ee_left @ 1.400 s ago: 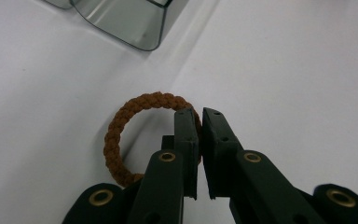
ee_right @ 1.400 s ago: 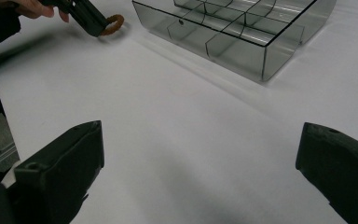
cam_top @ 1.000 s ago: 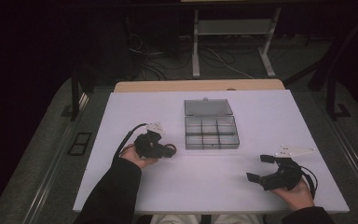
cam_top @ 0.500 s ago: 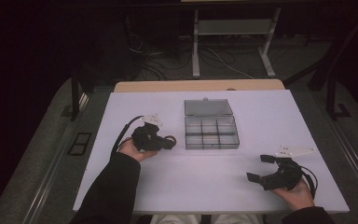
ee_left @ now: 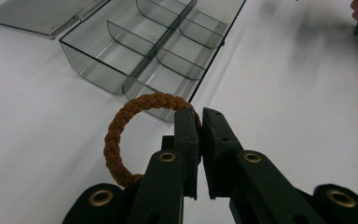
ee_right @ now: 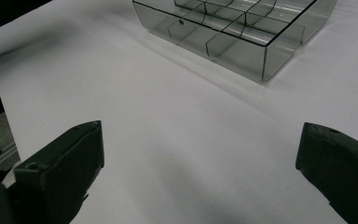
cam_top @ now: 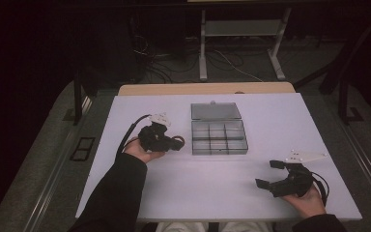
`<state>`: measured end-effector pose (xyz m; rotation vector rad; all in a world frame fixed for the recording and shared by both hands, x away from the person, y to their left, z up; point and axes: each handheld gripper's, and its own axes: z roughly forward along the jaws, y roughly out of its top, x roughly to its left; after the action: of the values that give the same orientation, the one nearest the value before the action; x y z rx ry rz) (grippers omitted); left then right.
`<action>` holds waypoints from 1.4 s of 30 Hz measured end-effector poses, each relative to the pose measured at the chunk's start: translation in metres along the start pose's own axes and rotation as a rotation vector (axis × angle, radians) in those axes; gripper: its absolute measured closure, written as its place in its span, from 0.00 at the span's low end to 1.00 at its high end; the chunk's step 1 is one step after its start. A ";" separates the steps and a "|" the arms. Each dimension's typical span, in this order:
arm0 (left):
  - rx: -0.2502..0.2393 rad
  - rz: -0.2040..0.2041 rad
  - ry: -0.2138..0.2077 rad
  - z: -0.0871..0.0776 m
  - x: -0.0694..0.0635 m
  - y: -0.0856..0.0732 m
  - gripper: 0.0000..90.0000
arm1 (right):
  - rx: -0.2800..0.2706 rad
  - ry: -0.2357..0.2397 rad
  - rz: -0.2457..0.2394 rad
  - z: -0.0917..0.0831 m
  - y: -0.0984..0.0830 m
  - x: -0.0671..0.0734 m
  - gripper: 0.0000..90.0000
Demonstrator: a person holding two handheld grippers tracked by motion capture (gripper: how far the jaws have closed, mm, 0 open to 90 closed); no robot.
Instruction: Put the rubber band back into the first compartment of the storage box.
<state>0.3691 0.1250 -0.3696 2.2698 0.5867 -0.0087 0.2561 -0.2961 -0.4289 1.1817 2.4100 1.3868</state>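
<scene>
I see a white surface (cam_top: 222, 193) in a dark room. My left tool (ee_left: 198, 126) pinches a brown braided ring (ee_left: 121, 126) at nine o'clock of the clear box (cam_top: 218, 137); right tool (cam_top: 270, 176) gapes wide.

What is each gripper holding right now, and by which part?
The left gripper pinches a brown braided rope ring by one side of its loop. The right gripper stands open, holding nothing.

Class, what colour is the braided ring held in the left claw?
Rusty brown braided ring, clearest in the left gripper view.
</scene>
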 end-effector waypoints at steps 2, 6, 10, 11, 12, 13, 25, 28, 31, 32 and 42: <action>-0.002 0.005 0.001 -0.001 0.001 0.004 0.93 | 0.000 0.000 0.001 0.000 0.000 0.000 0.00; -0.006 0.013 0.004 -0.002 0.001 0.012 0.93 | 0.000 -0.001 0.003 0.000 0.000 0.000 0.00; 0.002 0.027 0.004 -0.002 0.001 0.020 0.93 | 0.000 0.000 0.001 0.000 0.000 0.000 0.00; 0.004 0.032 0.005 -0.002 0.001 0.022 0.93 | 0.001 0.000 0.001 0.000 0.000 0.000 0.00; 0.006 0.037 0.006 -0.002 0.001 0.024 0.93 | 0.001 0.001 0.002 0.000 0.000 0.000 0.00; 0.008 0.036 0.007 -0.002 0.001 0.026 0.93 | 0.000 0.002 0.002 0.000 0.000 0.000 0.00; 0.000 0.059 0.006 0.002 0.001 0.044 0.93 | -0.005 0.001 0.002 -0.001 0.000 -0.001 0.00; 0.005 0.069 0.001 0.006 0.002 0.047 0.93 | -0.005 0.001 0.000 -0.001 0.000 -0.001 0.00; 0.008 0.074 -0.004 0.009 0.001 0.050 0.93 | -0.006 0.001 -0.004 -0.001 0.000 -0.001 0.00; 0.007 0.072 -0.005 0.011 0.000 0.051 0.93 | -0.006 0.001 -0.004 -0.001 0.000 -0.001 0.00; 0.003 0.073 -0.008 0.020 0.000 0.053 0.93 | -0.006 0.001 -0.004 -0.001 0.000 -0.001 0.00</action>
<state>0.3947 0.0796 -0.3471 2.2920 0.5001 0.0173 0.2562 -0.2979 -0.4287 1.1740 2.4066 1.3925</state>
